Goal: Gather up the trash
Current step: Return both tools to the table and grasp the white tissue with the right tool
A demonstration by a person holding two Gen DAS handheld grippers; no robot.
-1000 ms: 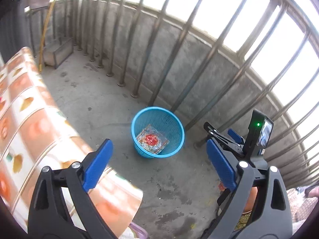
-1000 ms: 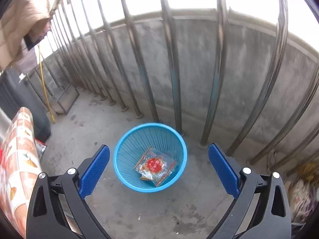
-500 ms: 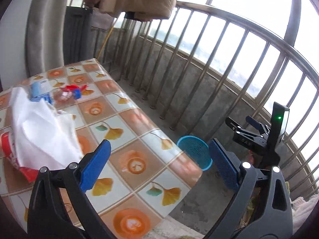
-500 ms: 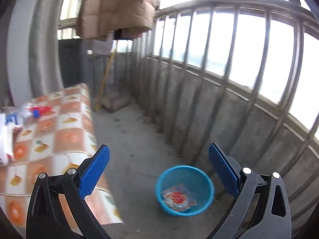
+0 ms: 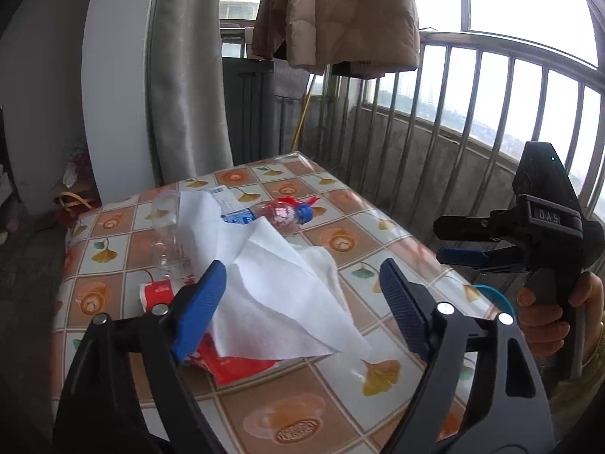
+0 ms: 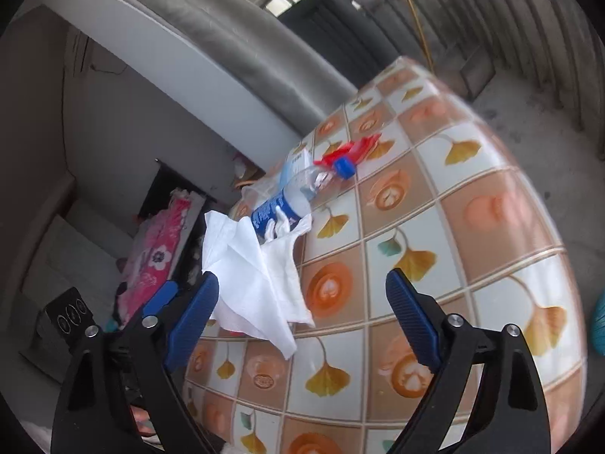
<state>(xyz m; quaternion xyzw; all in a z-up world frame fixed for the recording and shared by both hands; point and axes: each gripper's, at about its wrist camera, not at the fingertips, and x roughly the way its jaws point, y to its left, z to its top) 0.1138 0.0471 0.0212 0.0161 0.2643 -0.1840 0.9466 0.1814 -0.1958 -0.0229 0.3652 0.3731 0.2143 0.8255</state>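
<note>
**Both grippers over the littered table**

The table (image 5: 340,389), covered in an orange tile-and-leaf pattern, stands beside the balcony railing (image 5: 472,87). A large white tissue (image 5: 276,295) lies crumpled on it, over a red wrapper (image 5: 234,367). Behind the tissue rest a clear plastic bottle (image 5: 264,215) with a blue cap, lying on its side, and a clear plastic cup (image 5: 166,234). The blue basket (image 5: 499,302) peeks out past the table's edge. The left gripper (image 5: 302,302) has its jaws released, just narrowing, straddling the tissue without pressing it. The right gripper (image 6: 302,310), jaws likewise released and just narrowing, holds nothing
</note>
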